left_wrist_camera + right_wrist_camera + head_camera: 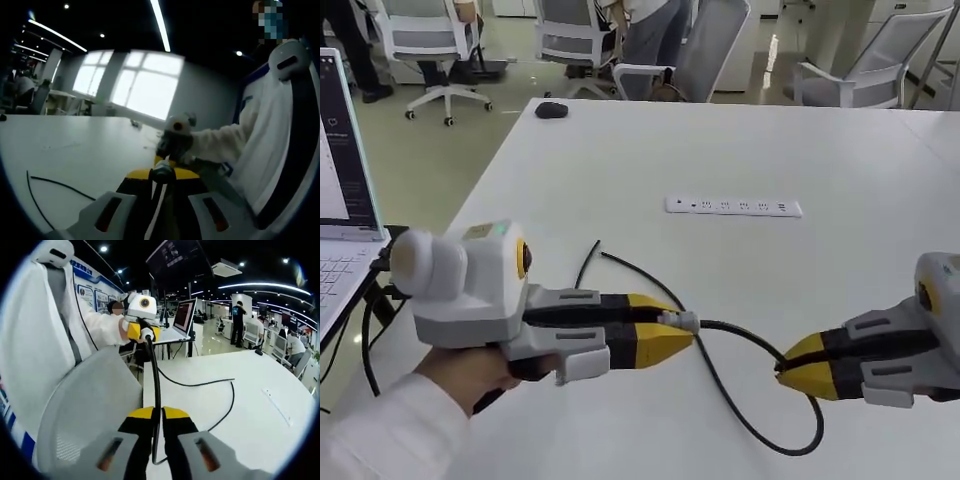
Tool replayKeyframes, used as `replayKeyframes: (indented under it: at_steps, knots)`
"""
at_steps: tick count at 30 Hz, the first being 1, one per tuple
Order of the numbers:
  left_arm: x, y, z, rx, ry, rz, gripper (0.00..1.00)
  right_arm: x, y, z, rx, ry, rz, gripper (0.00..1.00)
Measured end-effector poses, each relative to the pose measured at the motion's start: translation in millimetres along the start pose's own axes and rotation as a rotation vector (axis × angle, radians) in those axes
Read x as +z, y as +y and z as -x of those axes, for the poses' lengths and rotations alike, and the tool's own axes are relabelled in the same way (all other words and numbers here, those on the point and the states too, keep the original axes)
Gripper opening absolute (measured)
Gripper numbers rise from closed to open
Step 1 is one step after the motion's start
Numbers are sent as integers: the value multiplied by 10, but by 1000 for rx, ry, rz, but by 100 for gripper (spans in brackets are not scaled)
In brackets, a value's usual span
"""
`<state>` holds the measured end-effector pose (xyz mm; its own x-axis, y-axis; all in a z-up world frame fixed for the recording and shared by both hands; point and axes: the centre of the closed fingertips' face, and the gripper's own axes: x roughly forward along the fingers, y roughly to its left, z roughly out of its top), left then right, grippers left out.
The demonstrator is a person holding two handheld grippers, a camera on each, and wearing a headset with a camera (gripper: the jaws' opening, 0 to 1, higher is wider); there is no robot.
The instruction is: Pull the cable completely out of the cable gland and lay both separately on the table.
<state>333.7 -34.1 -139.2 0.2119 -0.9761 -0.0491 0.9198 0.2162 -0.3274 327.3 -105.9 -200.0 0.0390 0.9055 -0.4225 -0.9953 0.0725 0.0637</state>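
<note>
Head view: near the front edge of the table (770,150), my left gripper (676,330) clamps the cable gland (687,321). The gland's long axis points right along the cable (740,333), toward my right gripper (785,368), which is closed on that cable nearby. I judge the pull should run straight apart.

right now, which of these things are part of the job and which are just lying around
Job: cable gland, in the left gripper; black cable, in the right gripper.
Lying about: power strip, mouse, laptop.
</note>
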Motion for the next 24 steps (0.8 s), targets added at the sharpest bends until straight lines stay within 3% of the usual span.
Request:
replayKeyframes:
  at_steps: [2,8,11,16,24]
  knots:
    - [16,17,-1,4,-7,-1,16,128,-9,6,-8,-42,-11,14]
    - [16,17,-30,2,-6,-4,16,672,-16,49,-3,-220,-22,18]
    - [24,11,-42,0,-9,-5,16,858,40,47,28,-266,-21,20]
    - [42,9,-55,-4,-16,-4,16,969,91,-16,48,-268,9,18]
    - [68,-24,-73,-14,-25,-12,16,894,96,-154,65,-241,7,13]
